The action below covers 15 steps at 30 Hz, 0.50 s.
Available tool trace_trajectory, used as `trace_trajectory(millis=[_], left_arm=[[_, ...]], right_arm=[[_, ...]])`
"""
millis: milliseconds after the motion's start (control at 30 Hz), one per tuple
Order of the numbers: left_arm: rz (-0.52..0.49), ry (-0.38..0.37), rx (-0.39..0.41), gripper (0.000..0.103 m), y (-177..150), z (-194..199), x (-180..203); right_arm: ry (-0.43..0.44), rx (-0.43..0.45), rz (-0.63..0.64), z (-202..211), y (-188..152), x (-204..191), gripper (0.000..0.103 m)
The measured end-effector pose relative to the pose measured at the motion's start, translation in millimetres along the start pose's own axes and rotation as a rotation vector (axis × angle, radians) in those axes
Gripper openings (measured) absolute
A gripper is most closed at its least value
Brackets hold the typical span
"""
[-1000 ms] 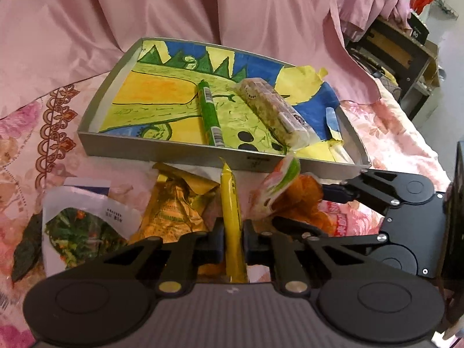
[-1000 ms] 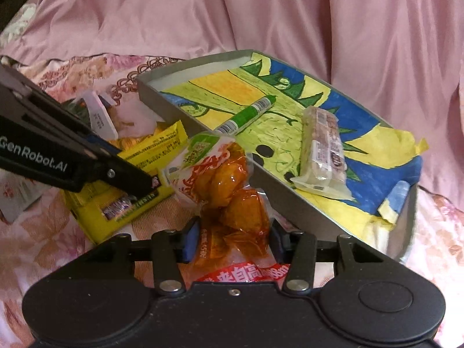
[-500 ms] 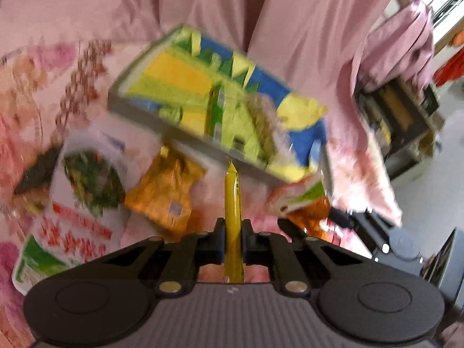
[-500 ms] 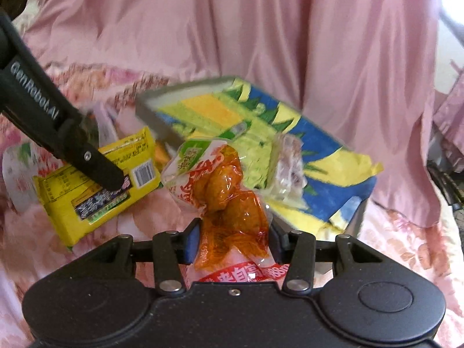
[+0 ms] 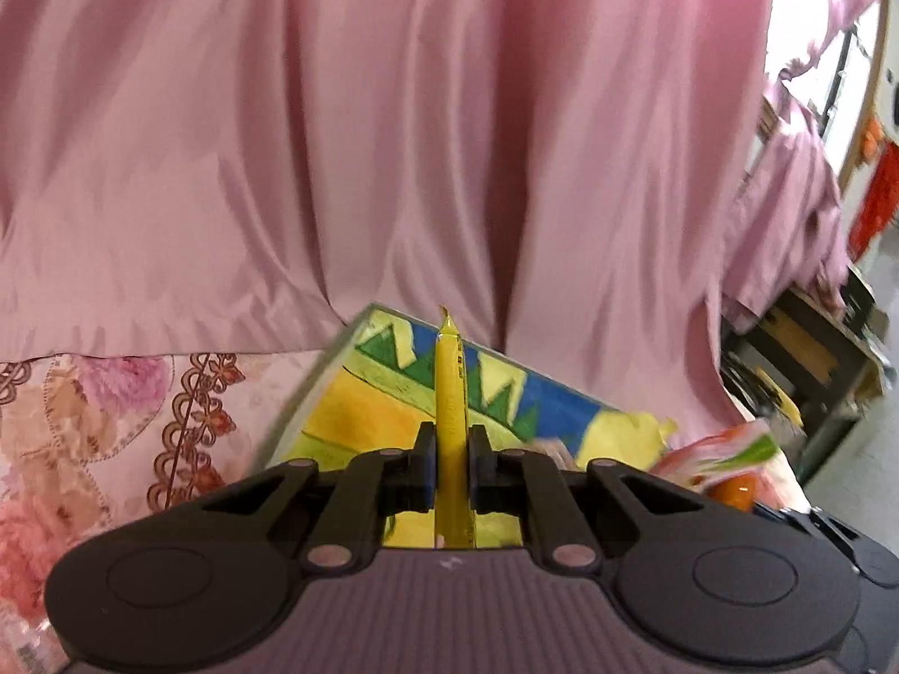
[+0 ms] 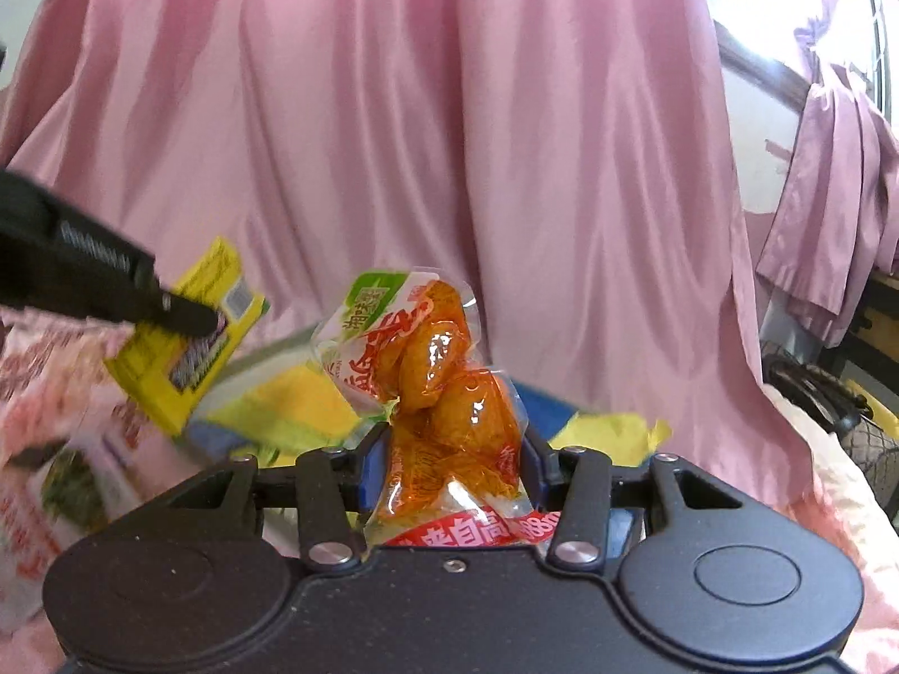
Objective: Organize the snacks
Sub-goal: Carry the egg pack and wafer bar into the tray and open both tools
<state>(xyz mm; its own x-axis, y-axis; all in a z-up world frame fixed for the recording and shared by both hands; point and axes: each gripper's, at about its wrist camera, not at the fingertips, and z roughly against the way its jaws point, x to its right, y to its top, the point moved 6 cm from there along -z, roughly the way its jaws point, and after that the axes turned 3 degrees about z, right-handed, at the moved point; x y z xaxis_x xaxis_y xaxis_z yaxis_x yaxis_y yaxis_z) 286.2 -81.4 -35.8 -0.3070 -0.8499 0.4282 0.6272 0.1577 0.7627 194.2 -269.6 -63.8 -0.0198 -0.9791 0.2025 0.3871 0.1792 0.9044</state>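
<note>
Both are up in the air over the tray (image 5: 314, 393). The left tool (image 5: 449, 458) pinches a thin, floppy yellow packet (image 5: 451, 393) edge-on; the right tool (image 6: 456, 463) squeezes a slippery, squashy orange snack pouch (image 6: 449, 393) across its middle.

A flat yellow packet (image 5: 451, 393) stood edge-on, pinched; an orange snack pouch (image 6: 449, 387) sat clamped above the painted tray (image 5: 359, 421).
</note>
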Motion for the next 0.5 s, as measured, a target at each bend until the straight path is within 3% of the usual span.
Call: trace_trajectory(millis=[133,500], left_arm=[[0.028,0.007,-0.001,0.011,1.2,-25.1,-10.8],[0.071,0.026,-0.057,0.011,-11.1,-66.4,-36.0]], right_arm=[[-0.003,0.018,-0.020,-21.2,3.3,2.5,0.049],[0.038,-0.081,-0.042,-76.7,-9.8,-18.3,0.049]])
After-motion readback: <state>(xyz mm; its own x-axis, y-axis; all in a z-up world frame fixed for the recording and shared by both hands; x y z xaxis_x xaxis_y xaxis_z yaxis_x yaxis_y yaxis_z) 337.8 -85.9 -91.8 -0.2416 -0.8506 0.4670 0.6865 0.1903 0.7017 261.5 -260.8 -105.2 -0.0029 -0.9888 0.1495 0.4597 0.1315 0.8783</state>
